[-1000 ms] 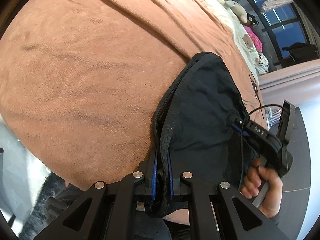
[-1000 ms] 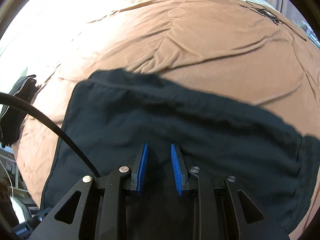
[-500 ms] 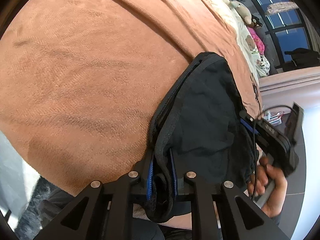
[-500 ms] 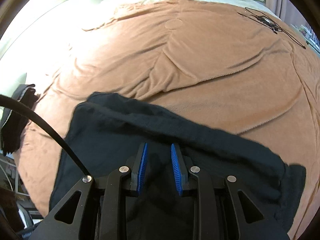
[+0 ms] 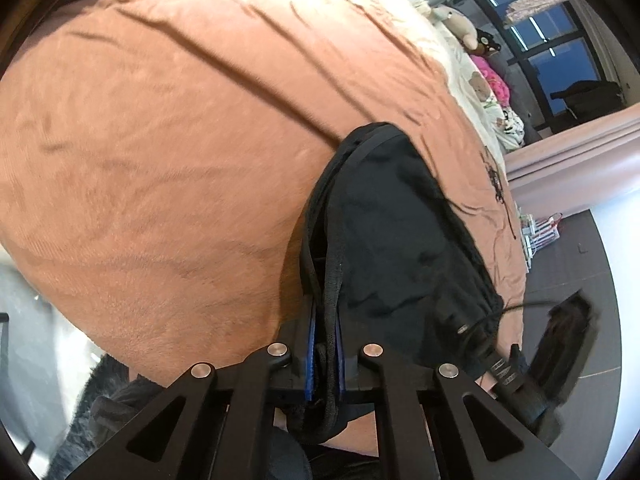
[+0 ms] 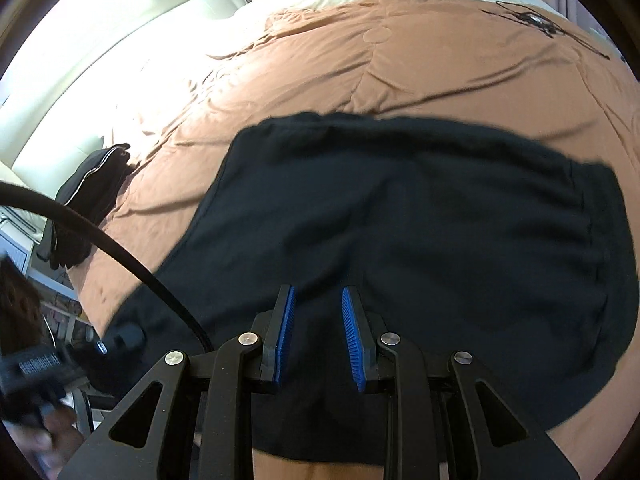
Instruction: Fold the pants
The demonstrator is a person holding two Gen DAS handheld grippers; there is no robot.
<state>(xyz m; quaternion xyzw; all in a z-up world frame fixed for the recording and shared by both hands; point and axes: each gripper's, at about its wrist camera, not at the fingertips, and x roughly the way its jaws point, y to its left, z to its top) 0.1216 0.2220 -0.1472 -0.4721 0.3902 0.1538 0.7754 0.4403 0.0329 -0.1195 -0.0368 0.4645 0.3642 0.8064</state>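
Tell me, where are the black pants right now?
The black pants lie spread on the brown blanket in the right wrist view, with their edge pinched in the left gripper.

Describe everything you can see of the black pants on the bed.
The black soft-fabric pants lie spread and creased over the brown fleece blanket, partly folded. Their thick hemmed edge is pinched between the left gripper's blue pads. The right gripper has dark cloth between its fingers; whether it grips is unclear.
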